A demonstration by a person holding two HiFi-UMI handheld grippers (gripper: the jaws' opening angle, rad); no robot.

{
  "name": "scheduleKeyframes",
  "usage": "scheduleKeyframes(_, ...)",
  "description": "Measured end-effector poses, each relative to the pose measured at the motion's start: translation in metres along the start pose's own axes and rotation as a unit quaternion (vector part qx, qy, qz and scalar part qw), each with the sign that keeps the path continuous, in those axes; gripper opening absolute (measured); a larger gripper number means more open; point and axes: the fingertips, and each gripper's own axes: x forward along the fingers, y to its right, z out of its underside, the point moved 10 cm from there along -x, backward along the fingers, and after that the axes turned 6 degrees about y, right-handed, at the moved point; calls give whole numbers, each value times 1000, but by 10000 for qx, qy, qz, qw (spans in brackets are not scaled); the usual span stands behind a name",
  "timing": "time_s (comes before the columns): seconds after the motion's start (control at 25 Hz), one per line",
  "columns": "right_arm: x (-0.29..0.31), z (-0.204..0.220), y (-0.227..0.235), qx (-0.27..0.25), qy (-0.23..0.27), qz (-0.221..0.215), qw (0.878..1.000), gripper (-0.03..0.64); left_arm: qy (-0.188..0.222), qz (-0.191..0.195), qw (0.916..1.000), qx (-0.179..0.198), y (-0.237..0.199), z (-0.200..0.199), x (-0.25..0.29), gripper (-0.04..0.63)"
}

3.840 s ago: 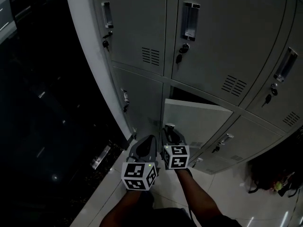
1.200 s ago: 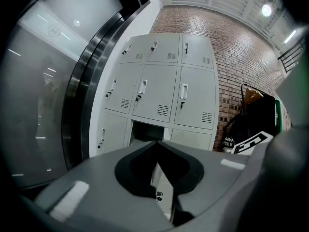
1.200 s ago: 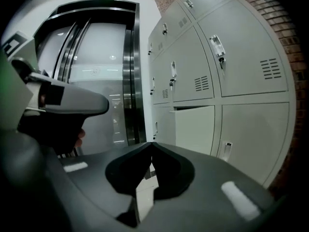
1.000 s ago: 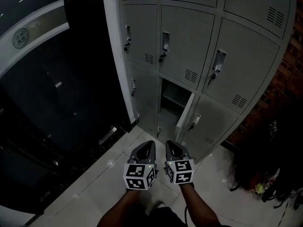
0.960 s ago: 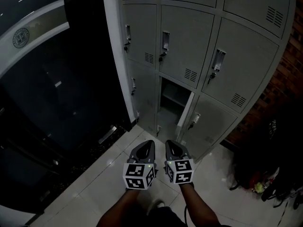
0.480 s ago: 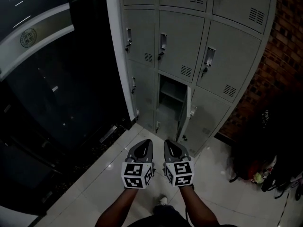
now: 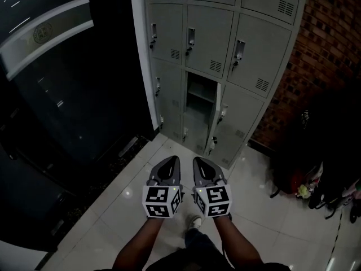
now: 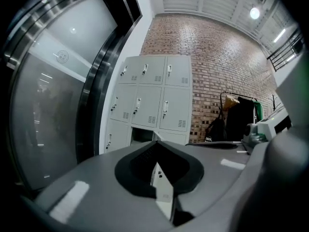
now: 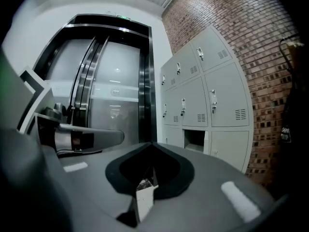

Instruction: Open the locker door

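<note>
Grey locker bank (image 7: pixel 225 38) against a brick wall (image 7: pixel 321 38). In the bank's middle column, one locker door (image 7: pixel 216 107) stands open, swung right. Well in front of the bank, left tongs (image 7: pixel 171 162) and right tongs (image 7: pixel 199 162) hover side by side, both pressed together, empty.

Left gripper (image 7: pixel 171 161) and right gripper (image 7: pixel 199 162): matching smooth grey moulded shells, tapering forward to a point. Black teardrop recess behind the jaws. Pale rectangular patch (image 8: pixel 67 202) on each shell. White cube with black square markers (image 7: pixel 162 201) at each rear. Worn: light shoe (image 7: pixel 194 222), dark trouser leg (image 7: pixel 194 243).
</note>
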Motion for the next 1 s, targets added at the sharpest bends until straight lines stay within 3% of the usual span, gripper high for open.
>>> scheduleKeyframes(0.48, -89, -22, -58, -115, 170, 16, 9998, 0, 73, 232, 9997, -48, 45, -2, -90, 6)
scheduleKeyframes(1.0, -122, -24, -68, -122, 249, 94, 9996, 0, 95, 368, 9993, 22, 66, -3, -115, 6)
